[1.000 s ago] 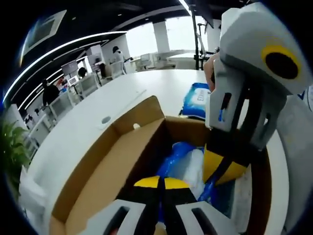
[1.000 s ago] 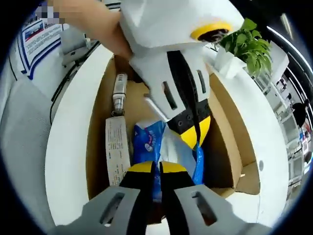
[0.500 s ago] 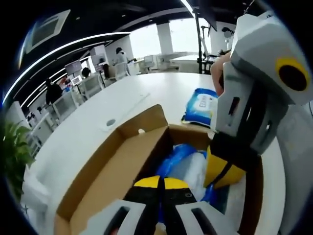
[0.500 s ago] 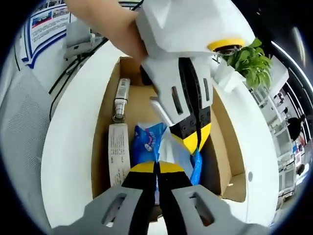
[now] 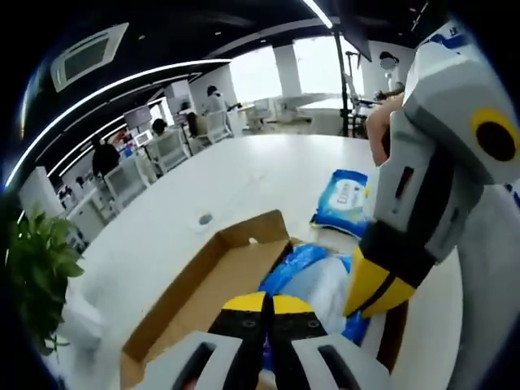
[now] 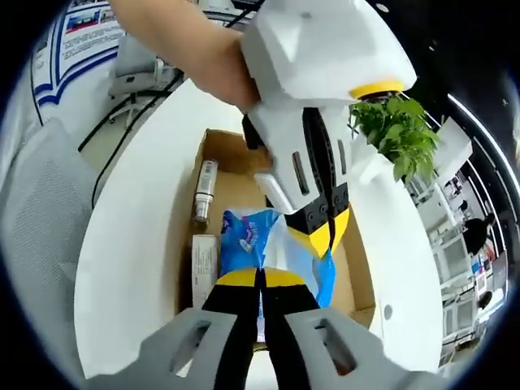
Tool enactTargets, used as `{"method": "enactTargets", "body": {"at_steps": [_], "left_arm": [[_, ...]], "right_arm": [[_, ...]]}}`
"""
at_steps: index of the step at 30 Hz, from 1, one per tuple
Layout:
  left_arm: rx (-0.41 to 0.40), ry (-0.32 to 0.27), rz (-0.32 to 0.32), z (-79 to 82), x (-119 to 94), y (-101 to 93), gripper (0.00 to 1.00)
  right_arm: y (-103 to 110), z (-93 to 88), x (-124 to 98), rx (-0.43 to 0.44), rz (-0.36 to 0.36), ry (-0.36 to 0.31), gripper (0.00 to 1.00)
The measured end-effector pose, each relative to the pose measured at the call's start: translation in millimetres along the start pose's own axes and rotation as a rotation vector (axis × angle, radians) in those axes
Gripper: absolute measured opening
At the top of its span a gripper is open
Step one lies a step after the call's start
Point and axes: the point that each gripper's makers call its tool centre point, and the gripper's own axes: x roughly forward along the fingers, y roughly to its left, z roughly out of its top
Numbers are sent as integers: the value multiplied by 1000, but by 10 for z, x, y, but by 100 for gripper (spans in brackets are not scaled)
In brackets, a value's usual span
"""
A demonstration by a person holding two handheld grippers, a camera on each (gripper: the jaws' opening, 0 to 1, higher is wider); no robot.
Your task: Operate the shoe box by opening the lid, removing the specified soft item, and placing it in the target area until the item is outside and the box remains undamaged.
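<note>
An open cardboard shoe box (image 5: 213, 280) (image 6: 230, 166) lies on the white table. A soft blue and white pack (image 5: 313, 275) (image 6: 244, 238) hangs over it, held from both ends. My left gripper (image 5: 268, 304) is shut on one edge of the pack; in the right gripper view it comes down from above (image 6: 319, 233). My right gripper (image 6: 260, 278) is shut on the opposite edge, and it enters the left gripper view from the right (image 5: 375, 286). Part of the pack is hidden behind the jaws.
A silver tube (image 6: 203, 191) and a white carton (image 6: 203, 262) lie along one side inside the box. A second blue pack (image 5: 344, 200) rests on the table beyond the box. A potted plant (image 6: 394, 134) (image 5: 36, 268) stands near the table edge. People and desks fill the background.
Both cameras have risen away from the table, so the box looks smaller and lower. The blue pack has stayed at both pairs of jaws and come up with them.
</note>
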Motion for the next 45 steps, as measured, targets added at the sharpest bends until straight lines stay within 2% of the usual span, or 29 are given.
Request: {"method": "enactTargets", "body": {"at_steps": [4,6,8,10,16,21,23,26,29,30,36,45], "left_arm": [[22,-4,22,193,-91,-11,0],[25,-10,30,331,-150,-78,0],[27,-13,37,417,-160,-47,0],[27,-21,45,589,-183,-125,0],[45,-33,55,913,-97,-254,0],[66,-44,42,1228,82,-480,0],[78,-49,32,1370,229,-568,0],[88,-55,14,1544,394,-755,0],[98,-58,-2,1667,544,-863,0],[101,-59,-11,1736,612,-961,0],[127,-66,-51,2045,959,-1232,0],[155,-62,-100,2349,1392,-1512,0]], "right_arm": [[-52,72,-209,-22,-22,-21,0],[-73,91,-319,-38,-31,-30,0],[-97,98,-417,-54,-42,-36,0],[-140,75,-543,-59,-53,-43,0],[-236,-87,-894,-55,-94,-53,0],[-249,-342,-1208,-63,-123,-42,0],[-257,-470,-1340,-60,-136,-37,0],[-254,-705,-1558,-49,-152,-27,0],[-252,-946,-1736,-32,-167,-14,0],[-245,-1040,-1802,-22,-173,-9,0],[-254,-1437,-2090,17,-201,8,0],[-285,-1921,-2398,73,-235,18,0]]}}
